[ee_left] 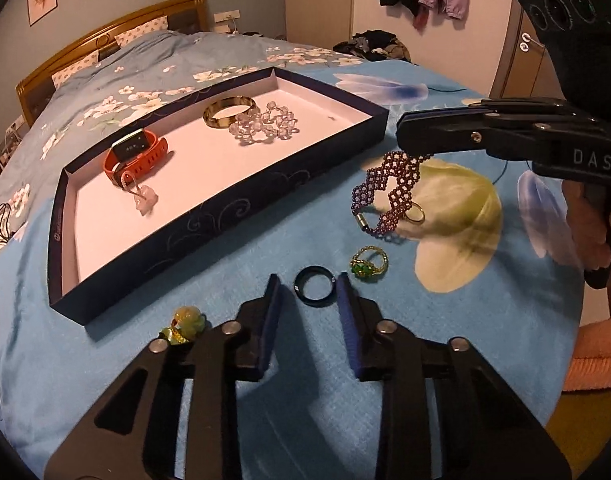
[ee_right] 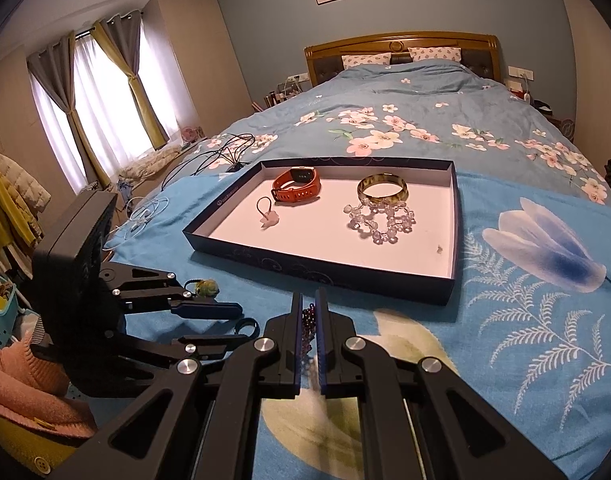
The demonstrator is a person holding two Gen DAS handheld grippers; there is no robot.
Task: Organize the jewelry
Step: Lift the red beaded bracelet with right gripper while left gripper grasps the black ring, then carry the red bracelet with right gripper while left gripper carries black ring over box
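Beside the box's [ee_left: 225, 216] near wall, the left gripper [ee_left: 308, 280] sits low on the bedspread, its jaws apart either side of a dark ring [ee_left: 315, 285], not yet pinching it. The ring looks light, stiff and slippery, so squeezing across its outer edge seems safest. Further right of the box, the right gripper [ee_right: 310, 304] is clamped on the limp purple beaded bracelet [ee_left: 389, 192].
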